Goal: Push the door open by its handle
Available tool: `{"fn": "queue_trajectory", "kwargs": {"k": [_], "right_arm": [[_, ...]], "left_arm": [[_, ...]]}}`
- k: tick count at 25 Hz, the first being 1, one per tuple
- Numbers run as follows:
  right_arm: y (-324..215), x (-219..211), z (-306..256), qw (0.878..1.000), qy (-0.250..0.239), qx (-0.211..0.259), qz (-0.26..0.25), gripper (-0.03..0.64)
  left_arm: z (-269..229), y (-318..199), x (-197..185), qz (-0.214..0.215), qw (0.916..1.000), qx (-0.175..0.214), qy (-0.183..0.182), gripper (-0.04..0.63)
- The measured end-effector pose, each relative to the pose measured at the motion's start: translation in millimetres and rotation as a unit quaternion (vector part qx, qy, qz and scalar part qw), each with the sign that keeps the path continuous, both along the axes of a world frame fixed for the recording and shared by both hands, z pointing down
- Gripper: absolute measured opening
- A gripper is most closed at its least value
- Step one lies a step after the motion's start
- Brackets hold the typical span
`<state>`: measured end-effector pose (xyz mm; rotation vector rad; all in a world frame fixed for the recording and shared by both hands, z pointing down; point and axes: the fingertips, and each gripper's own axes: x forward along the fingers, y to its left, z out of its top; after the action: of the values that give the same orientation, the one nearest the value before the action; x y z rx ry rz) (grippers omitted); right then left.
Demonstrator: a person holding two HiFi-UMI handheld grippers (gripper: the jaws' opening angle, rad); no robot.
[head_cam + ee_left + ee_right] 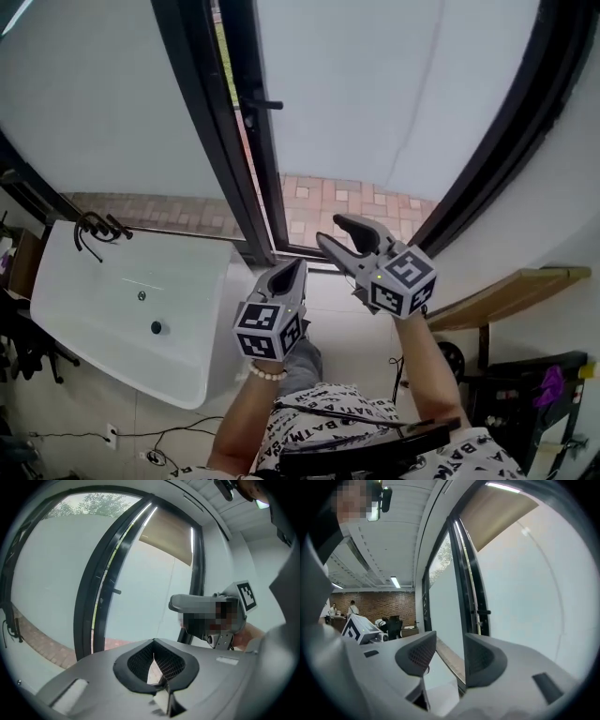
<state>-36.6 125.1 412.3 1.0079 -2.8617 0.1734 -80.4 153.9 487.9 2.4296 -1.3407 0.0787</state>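
The glass door (394,103) stands slightly ajar in its black frame. Its handle (261,104), a short black lever, projects from the door's edge, well apart from both grippers and farther up the frame. We hold the right gripper (334,231) forward and aimed at the opening, jaws apart with nothing between them; we judge this readies it to meet the handle. The left gripper (289,272) sits just beside it and lower, jaws together and empty, apparently spare for this one-handed push. Through the gap we see brick paving (328,202). A white bench (187,375) carrying black cables (94,230) stands at left, and a wooden shelf (506,292) at right. Nothing lies between the right gripper and the handle, though the fixed frame post (202,122) just beside it narrows the approach
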Motion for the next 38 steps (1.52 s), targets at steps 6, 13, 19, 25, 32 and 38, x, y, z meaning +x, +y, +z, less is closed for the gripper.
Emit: {"fn": "queue_trajectory", "kwargs": {"k": [6,13,19,25,32,38], "right_arm": [[-90.8,-22.4,-20.7,0.99,0.109,0.055,-0.073,0.198],[-198.3,-52.0,-42.6,0.978,0.185,0.064,-0.076,0.195],[-269.5,-68.1,-38.6,0.963,0.249,0.063,-0.084,0.195],[-315.4,-89.2,-12.7,0.941,0.313,0.053,-0.116,0.195],[-329.9,-122.8,18.4,0.93,0.328,0.039,-0.162,0.176],[-339.0,-133.2,21.3,0.923,0.338,0.017,-0.185,0.086]], "left_arm": [[-17.3,-78.2,-0.1,-0.012,0.9999,0.012,-0.003,-0.011],[-35.6,-141.3,-10.4,0.0,0.9996,0.028,-0.004,-0.011],[-36.9,-165.9,-15.3,-0.01,0.9996,0.026,0.006,-0.011],[-28.5,-185.8,-27.8,-0.041,0.9988,0.026,0.008,-0.011],[-18.8,-206.5,-32.8,-0.062,0.9977,0.022,0.014,-0.011],[-18.1,-221.8,-34.9,-0.074,0.997,0.015,0.017,-0.011]]}}
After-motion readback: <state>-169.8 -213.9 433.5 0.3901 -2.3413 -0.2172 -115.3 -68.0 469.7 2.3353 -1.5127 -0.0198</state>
